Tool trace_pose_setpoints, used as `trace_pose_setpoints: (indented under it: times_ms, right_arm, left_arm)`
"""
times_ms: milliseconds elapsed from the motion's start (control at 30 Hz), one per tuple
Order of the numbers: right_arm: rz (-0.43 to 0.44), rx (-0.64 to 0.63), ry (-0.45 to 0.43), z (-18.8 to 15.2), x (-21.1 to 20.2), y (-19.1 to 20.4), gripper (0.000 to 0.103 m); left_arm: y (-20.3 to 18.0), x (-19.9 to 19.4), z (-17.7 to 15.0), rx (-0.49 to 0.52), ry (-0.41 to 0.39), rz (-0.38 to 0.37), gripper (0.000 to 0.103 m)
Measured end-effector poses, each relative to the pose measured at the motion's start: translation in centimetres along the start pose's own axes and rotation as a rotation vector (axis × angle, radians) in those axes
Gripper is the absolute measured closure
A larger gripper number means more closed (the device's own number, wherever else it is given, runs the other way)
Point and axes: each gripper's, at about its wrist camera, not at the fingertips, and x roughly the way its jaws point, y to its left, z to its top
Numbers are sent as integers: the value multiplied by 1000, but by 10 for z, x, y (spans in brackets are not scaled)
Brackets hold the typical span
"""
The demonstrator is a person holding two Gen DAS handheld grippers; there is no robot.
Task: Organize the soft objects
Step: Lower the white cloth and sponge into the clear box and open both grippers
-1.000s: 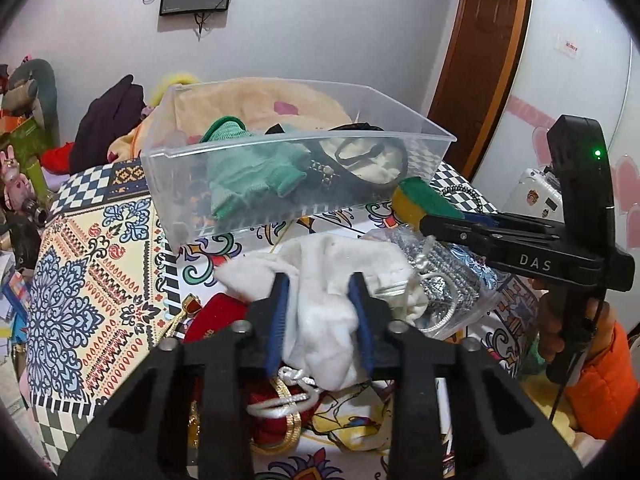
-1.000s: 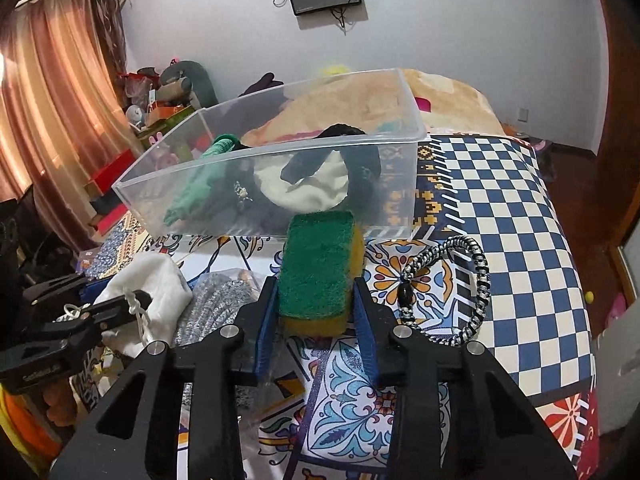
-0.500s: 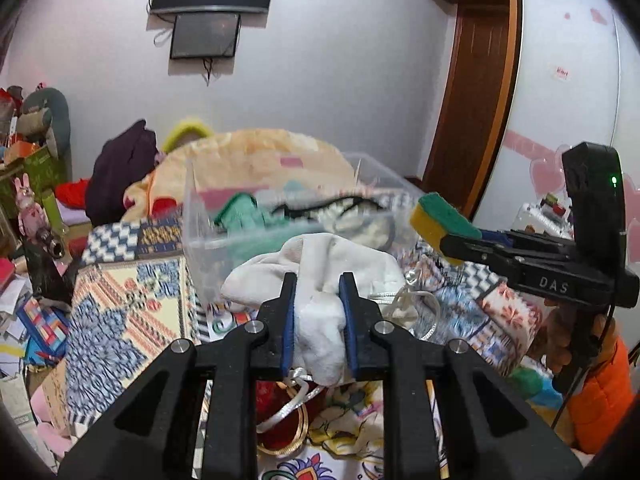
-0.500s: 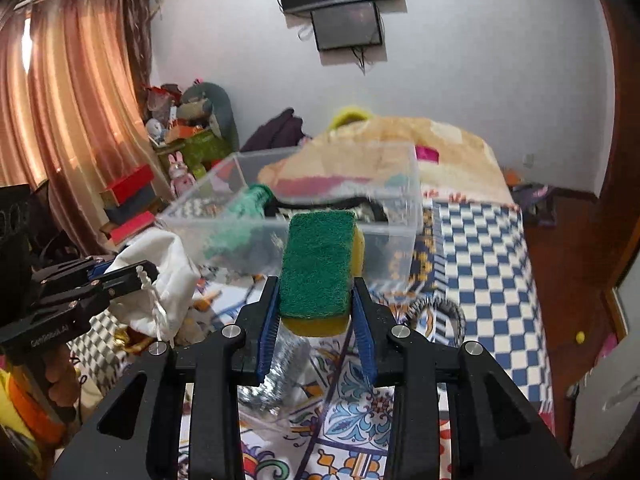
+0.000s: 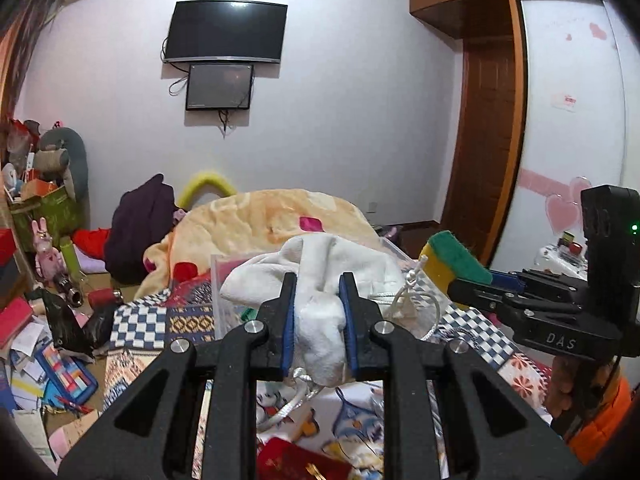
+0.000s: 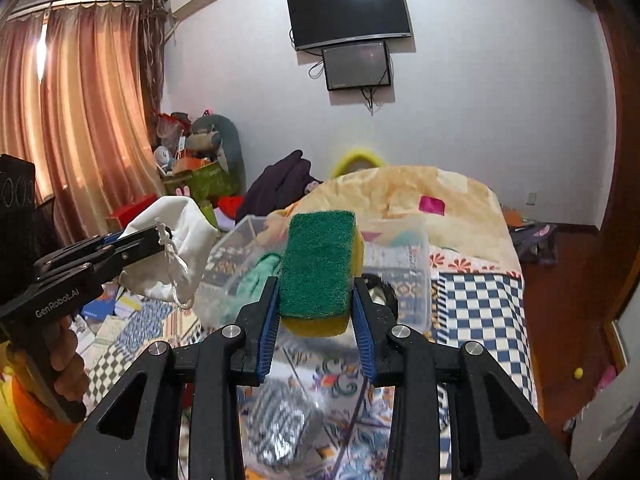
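Observation:
My left gripper is shut on a white drawstring pouch and holds it up in the air; the pouch also shows in the right wrist view. My right gripper is shut on a green-and-yellow sponge, also lifted; the sponge shows in the left wrist view too. The clear plastic bin holding a green cloth and dark items sits on the patterned bedspread below and ahead of both grippers. In the left wrist view the bin is mostly hidden behind the pouch.
A silvery bag lies on the bedspread below the right gripper. A red item lies under the left gripper. A peach blanket is heaped behind the bin. Clutter covers the floor at left.
Both grippers have risen well above the bed, carrying the pouch and the sponge. The left jaws closed tighter on the pouch. The bin now sits lower in both views.

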Motion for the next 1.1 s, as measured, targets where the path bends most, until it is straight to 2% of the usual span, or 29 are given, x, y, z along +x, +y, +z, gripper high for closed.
trace_pose_setpoints:
  times_ms: [300, 633, 900, 933, 1033, 1100]
  right_arm:
    - [0, 7, 24, 14, 35, 3, 71]
    - [-32, -27, 151, 4, 75, 3, 71]
    - [-57, -41, 205, -2, 88, 1, 70]
    - [-67, -45, 200, -1, 88, 1, 70]
    - [-75, -47, 206, -1, 87, 0, 60]
    - [-83, -43, 200, -1, 84, -1, 39]
  left_arm:
    - [7, 43, -1, -3, 63, 51, 83]
    - [13, 94, -13, 27, 190, 51, 83]
    - [16, 111, -23, 19, 245, 60, 82]
    - [16, 111, -22, 17, 245, 62, 78]
    - [17, 107, -21, 13, 231, 65, 60]
    - [17, 104, -20, 11, 220, 65, 54]
